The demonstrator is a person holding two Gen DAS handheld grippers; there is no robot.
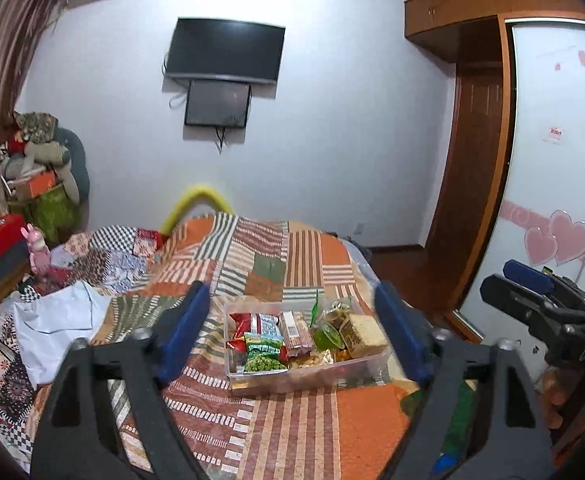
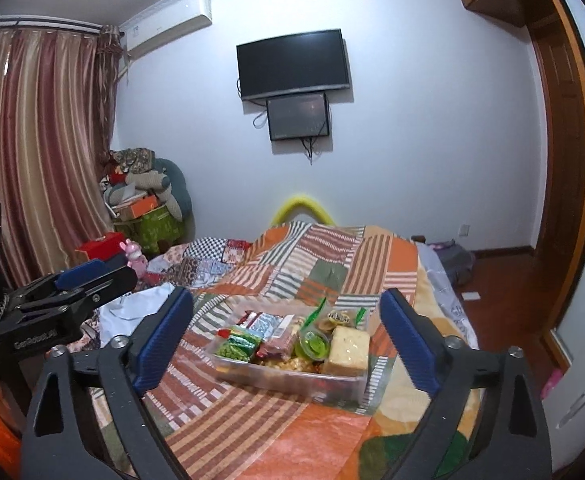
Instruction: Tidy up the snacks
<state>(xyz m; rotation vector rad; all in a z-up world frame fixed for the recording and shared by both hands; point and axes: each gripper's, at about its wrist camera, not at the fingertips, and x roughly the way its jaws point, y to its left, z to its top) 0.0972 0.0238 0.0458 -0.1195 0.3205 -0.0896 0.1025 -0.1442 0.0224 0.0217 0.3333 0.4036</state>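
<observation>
A clear plastic box [image 1: 292, 380] [image 2: 346, 388] sits on the patchwork bedspread [image 1: 292, 432], filled with snacks. Inside lie green pea packets [image 1: 264, 354] [image 2: 236, 346], a red-and-white packet [image 1: 254, 324], a striped red bar [image 1: 296, 334], a green jelly cup [image 1: 326, 336] [image 2: 314, 346] and a pale wrapped cake [image 1: 362, 334] [image 2: 348, 346]. My left gripper [image 1: 292, 336] is open, raised above the bed on the near side of the box, nothing between its blue pads. My right gripper [image 2: 288, 340] is likewise open and empty, and shows side-on in the left wrist view, right gripper [image 1: 532, 284].
The bed runs away toward a white wall with a mounted television [image 1: 224, 50] [image 2: 294, 64]. White paper sheets [image 1: 52, 332] lie on the bed's left side. A wardrobe with a sliding door [image 1: 556, 160] stands right; boxes and bedding [image 2: 144, 192] pile up at the far left by the curtain [image 2: 32, 140].
</observation>
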